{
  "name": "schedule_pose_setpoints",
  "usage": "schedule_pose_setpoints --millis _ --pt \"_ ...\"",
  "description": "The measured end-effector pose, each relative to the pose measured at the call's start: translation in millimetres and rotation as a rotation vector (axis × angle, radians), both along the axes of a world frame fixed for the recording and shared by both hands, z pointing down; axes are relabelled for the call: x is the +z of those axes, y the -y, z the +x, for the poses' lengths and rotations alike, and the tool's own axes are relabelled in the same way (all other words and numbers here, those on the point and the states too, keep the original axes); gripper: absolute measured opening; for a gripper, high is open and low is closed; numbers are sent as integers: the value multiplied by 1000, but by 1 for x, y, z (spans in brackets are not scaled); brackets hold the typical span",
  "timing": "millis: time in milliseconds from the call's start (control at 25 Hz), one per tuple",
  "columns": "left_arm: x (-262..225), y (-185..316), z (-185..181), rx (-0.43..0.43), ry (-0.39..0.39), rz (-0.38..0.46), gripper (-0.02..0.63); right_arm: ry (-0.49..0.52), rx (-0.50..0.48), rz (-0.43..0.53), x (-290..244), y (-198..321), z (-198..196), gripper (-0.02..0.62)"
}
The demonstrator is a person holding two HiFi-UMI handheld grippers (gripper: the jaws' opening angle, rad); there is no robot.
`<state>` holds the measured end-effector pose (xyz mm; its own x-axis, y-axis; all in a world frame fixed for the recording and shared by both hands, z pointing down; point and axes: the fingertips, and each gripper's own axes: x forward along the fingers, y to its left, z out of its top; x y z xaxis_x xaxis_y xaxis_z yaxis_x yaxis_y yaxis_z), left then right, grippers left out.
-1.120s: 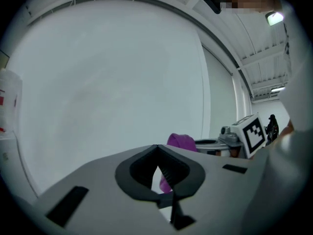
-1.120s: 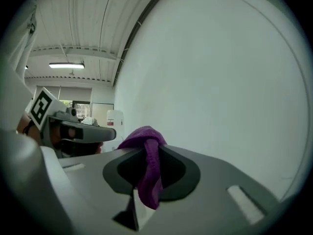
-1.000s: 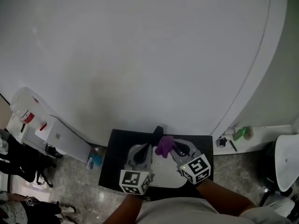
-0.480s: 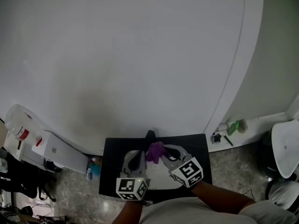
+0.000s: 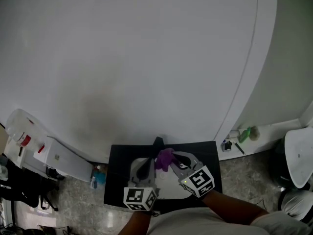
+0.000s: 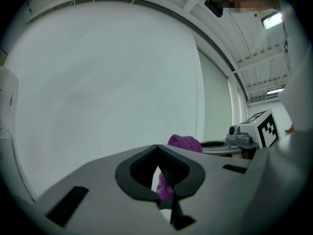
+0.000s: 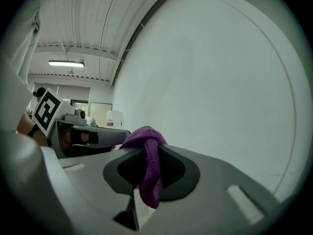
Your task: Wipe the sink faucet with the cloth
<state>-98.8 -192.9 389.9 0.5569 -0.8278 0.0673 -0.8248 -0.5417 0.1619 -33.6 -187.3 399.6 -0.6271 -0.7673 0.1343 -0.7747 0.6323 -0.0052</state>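
A purple cloth is pinched in my right gripper, which is shut on it; in the right gripper view the cloth hangs down between the jaws. My left gripper sits just left of it, jaws shut with nothing between them, and the cloth shows behind them. Both hover over a white basin set in a black counter. A dark upright piece at the counter's back edge may be the faucet; it is too small to be sure.
A large white curved wall fills the view ahead. A white appliance and jug stand at the left, with a blue bottle beside the counter. A green bottle lies on the right ledge, near another white basin.
The head view swung over the first half second. Both grippers stay close together with the cloth still held; since half a second ago the cloth has shifted slightly right.
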Motion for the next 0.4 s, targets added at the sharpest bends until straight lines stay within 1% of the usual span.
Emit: schedule_pose_setpoints --millis 400 --pt "-1 -1 6 -3 -7 -3 6 -12 -2 15 -3 -4 6 51"
